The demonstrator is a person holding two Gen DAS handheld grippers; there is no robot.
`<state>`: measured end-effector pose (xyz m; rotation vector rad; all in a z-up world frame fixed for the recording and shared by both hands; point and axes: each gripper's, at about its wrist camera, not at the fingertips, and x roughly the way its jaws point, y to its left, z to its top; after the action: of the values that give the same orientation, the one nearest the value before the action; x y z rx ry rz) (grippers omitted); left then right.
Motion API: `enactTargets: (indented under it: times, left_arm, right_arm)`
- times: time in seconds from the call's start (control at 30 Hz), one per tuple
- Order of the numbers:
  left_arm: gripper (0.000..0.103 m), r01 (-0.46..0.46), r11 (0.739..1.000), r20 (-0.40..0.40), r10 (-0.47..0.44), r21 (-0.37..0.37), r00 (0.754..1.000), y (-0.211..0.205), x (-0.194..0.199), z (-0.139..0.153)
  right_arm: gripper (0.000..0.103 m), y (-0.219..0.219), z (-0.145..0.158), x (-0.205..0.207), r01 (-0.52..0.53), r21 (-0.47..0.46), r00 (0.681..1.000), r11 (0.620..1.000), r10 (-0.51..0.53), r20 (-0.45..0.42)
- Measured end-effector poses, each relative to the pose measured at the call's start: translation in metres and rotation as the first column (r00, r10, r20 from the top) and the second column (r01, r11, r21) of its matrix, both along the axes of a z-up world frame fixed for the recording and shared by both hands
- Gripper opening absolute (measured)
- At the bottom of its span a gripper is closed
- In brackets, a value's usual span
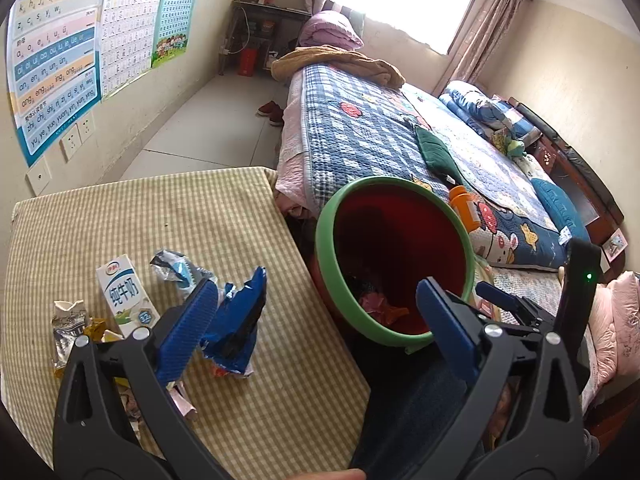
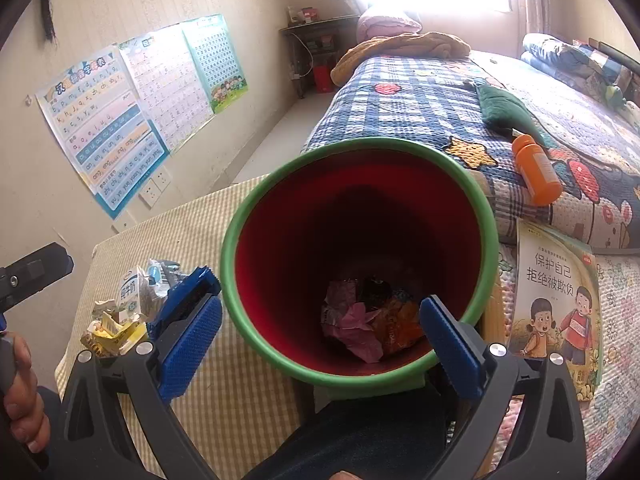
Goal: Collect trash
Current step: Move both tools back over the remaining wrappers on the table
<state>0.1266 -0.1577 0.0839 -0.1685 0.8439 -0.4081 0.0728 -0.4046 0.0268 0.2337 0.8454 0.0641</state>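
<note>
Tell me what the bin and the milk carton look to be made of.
Bin: likely moulded plastic, with a smooth, slightly glossy red wall and a green rim. Milk carton: coated paperboard by its look, with crisp folded edges and printed white and blue faces.

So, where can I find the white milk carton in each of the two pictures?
Left wrist view: the milk carton lies at lower left on the checked table, just left of the left gripper's left finger.
Right wrist view: the carton shows at left, half hidden among wrappers, beyond the right gripper's left finger.
Shared landmark: the red bin with a green rim, to the carton's right in both.
</note>
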Motion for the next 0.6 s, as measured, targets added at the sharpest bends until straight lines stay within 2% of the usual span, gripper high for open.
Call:
enactTargets:
  times: [0.3,0.6]
  left_arm:
    - [0.097,-0.12,0.993,-0.01,0.12,0.007,0.993,0.071,-0.034,-0.007]
    - [0.097,-0.245,0.969,-0.044,0.245,0.016,0.968,0.14,-0.064,-0.026]
  right_arm:
    - [0.096,0.073,0.004,-0.007,-0.133,-0.036,0.991,0.991,0.133,-0.009]
    - [0.096,0.136,-0.006,-0.014,-0.259,-0.056,0.966,0.964,0.256,-0.044]
